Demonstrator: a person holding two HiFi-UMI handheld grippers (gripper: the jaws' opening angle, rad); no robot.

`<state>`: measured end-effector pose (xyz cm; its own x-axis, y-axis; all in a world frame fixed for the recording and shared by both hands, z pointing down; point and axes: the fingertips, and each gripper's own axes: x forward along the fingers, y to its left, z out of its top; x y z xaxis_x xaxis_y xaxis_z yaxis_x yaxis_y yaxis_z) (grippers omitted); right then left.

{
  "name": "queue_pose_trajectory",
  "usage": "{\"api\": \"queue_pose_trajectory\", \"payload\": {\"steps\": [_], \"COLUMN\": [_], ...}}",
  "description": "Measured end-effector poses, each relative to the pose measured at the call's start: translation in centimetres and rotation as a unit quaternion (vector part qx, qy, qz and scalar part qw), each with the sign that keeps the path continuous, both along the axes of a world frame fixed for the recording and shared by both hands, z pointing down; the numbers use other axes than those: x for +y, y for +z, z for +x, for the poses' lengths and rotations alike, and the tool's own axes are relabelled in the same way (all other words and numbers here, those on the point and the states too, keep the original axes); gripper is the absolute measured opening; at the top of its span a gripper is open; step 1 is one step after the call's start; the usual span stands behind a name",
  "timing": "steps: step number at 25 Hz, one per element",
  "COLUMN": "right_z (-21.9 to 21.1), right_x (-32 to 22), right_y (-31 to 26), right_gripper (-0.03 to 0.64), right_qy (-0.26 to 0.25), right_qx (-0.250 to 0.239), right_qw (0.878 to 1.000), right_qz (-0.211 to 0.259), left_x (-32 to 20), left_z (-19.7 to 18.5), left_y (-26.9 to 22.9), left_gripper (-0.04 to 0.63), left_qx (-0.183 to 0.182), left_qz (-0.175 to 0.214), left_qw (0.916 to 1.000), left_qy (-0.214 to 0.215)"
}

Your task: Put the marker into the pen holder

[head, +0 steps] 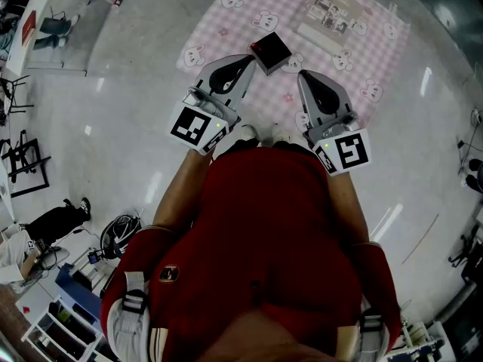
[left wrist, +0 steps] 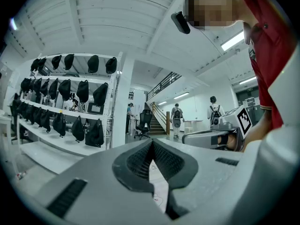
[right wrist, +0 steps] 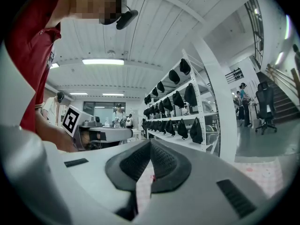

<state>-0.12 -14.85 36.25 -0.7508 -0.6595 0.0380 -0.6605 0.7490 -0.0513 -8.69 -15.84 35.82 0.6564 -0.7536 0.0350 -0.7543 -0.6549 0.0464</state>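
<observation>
A dark square pen holder [head: 270, 51] with a reddish inside stands on a pink checked mat [head: 249, 10] on the floor. I see no marker in any view. My left gripper [head: 247, 60] is held just left of the holder, my right gripper [head: 304, 75] just right of it, both above the mat's near edge. In the left gripper view the left gripper [left wrist: 152, 142] has its jaws pressed together with nothing between them. The right gripper [right wrist: 150, 142] is likewise shut and empty in its own view. Each gripper view shows the other gripper at its side.
A flat printed sheet or book [head: 330, 15] lies at the mat's far right. White shelves with black bags [left wrist: 65, 102] stand in the hall, also seen as shelves [right wrist: 183, 111]. People [left wrist: 177, 118] stand near a staircase [left wrist: 159, 123]. The person's red shirt [head: 264, 225] fills the lower head view.
</observation>
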Motion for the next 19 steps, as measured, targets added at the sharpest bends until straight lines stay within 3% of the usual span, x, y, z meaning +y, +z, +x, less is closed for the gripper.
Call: {"api": "queue_pose_trajectory", "payload": {"steps": [19], "right_z": [-0.74], "right_x": [0.33], "right_y": [0.13], "right_gripper": [-0.003], "right_qy": [-0.003], "right_qx": [0.006], "right_qw": [1.0], "right_qz": [0.0], "left_x": [0.15], "left_z": [-0.63], "left_y": [0.48], "left_gripper": [0.006], "left_qx": [-0.008], "left_qz": [-0.003], "left_qw": [1.0], "left_qy": [0.003]}}
